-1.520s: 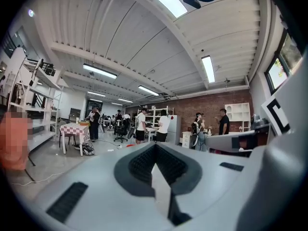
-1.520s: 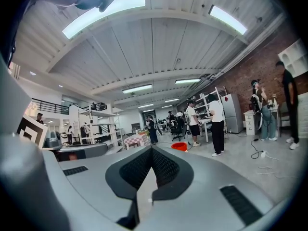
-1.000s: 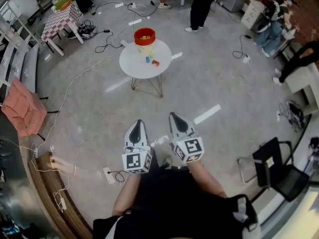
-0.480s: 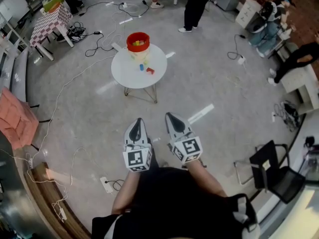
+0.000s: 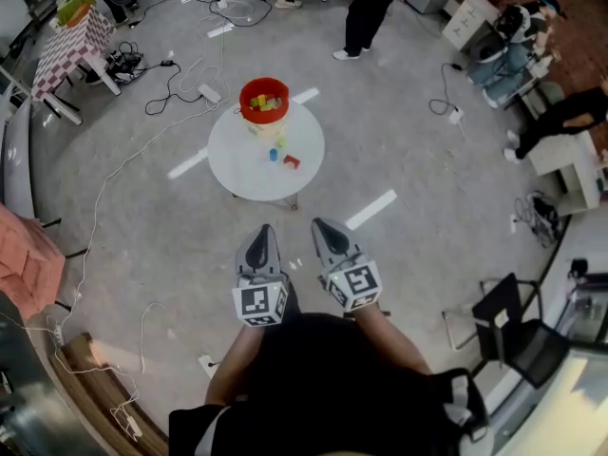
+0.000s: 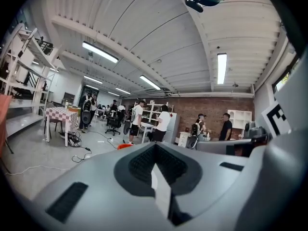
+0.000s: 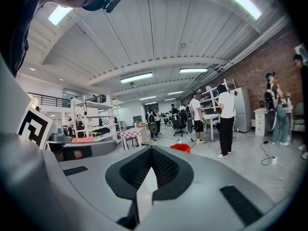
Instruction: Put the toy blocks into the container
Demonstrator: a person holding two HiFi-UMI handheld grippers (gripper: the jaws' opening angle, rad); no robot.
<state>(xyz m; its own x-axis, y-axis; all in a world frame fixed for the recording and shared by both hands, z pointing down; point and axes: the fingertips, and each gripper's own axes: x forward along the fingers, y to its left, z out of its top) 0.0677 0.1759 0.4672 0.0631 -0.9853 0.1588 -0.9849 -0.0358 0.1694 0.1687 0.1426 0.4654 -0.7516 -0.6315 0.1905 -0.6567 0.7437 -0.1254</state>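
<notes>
Left gripper: the grey hand-held left gripper [image 5: 263, 239] sits at 6 o'clock in the head view, its 2 jaws pressed together with nothing between them.
Right gripper: the grey hand-held right gripper [image 5: 326, 237] lies just beside it, at its 3 o'clock, jaws likewise closed tight and empty.
Floor: the pale grey polished floor [image 5: 171, 226] lies between both grippers and the table.
Table: the round white table [image 5: 237, 164] stands at 12 o'clock from the grippers, well apart from them.
Loose blocks: 1 small blue toy block [image 5: 274, 154] and 1 small red toy block [image 5: 292, 161] lie near each other on the tabletop, the red at the blue's 4 o'clock.
Container: the round red-rimmed bucket [image 5: 243, 104] stands on the table's far side, at 12 o'clock from the blue block; yellow and green blocks [image 5: 266, 101] show inside it.
Cable: a white cable [image 5: 114, 174] trails over the floor at 10 o'clock from the table.
Chair: a black chair [image 5: 513, 335] stands at 4 o'clock.
Far side: a checked-cloth table [image 5: 62, 50] at 10 o'clock, a standing person in black trousers [image 5: 366, 12] at 1 o'clock.
</notes>
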